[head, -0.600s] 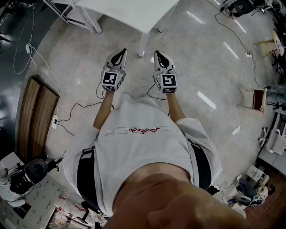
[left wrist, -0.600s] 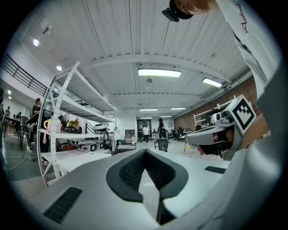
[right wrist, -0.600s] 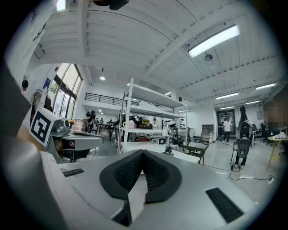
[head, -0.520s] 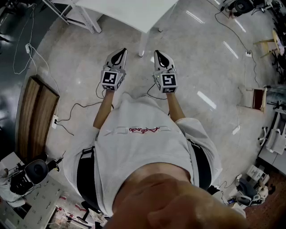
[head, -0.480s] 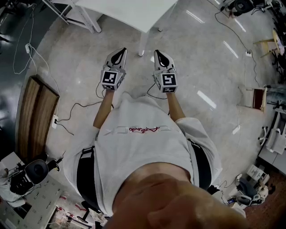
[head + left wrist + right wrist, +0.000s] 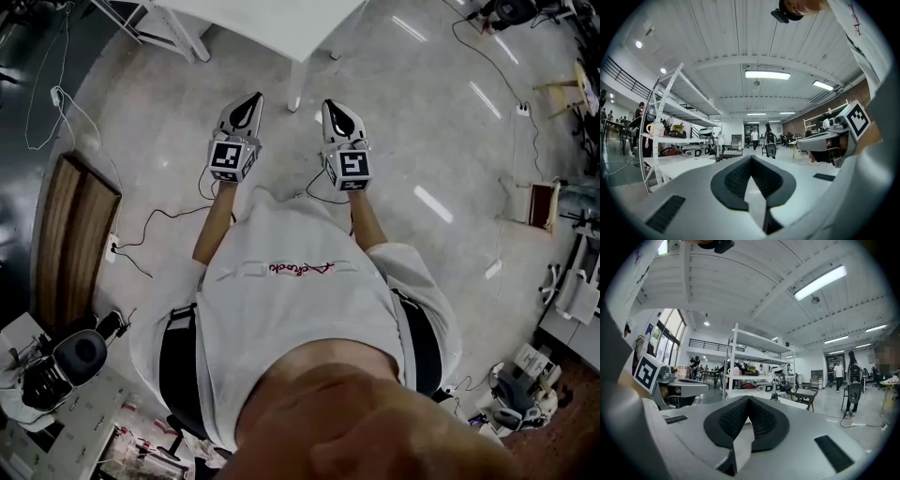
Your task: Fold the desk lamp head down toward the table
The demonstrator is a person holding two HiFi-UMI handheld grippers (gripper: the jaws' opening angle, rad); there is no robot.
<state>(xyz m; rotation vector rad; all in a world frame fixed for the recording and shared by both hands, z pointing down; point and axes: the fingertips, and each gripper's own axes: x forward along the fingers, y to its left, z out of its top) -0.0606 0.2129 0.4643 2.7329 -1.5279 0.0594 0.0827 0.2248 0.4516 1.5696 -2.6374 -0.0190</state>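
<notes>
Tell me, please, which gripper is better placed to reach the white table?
Probably left. Both grippers are shut, empty and side by side short of the white table, but most of its top lies ahead of the left gripper; the right gripper faces its corner.

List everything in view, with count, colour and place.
table: one, white, ahead of the tongs
wooden bench: one, brown, floor at left
shelf rack: one, white, ahead and left
bystanders: several, mixed clothing, far across the hall
shirt: one, white, on the person
left tongs: one, grey with black pads, shut, empty
right tongs: one, grey with black pads, shut, empty
</notes>
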